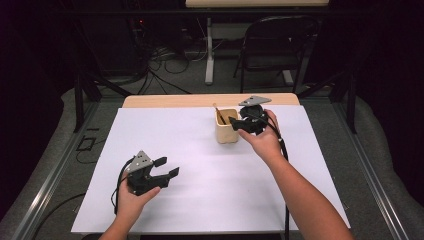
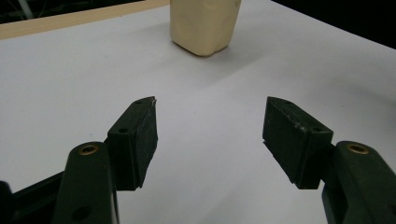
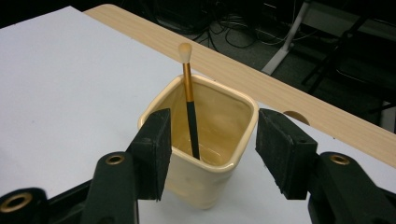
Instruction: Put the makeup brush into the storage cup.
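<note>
The cream cup [image 3: 205, 154] with 1 brush [image 3: 190, 105] standing inside sits between the right gripper's [image 3: 210, 149] spread jaws, neither pad clearly pressing it. The left gripper [image 2: 210, 135] gapes empty, well short of the cup.

Cup [image 3: 212, 182]: cream, squarish, glossy, upright on the white sheet near the table's far edge, right of centre. Brush [image 3: 190, 112] stands inside, leaning slightly; black handle, gold ferrule, pale tip above the rim.
</note>
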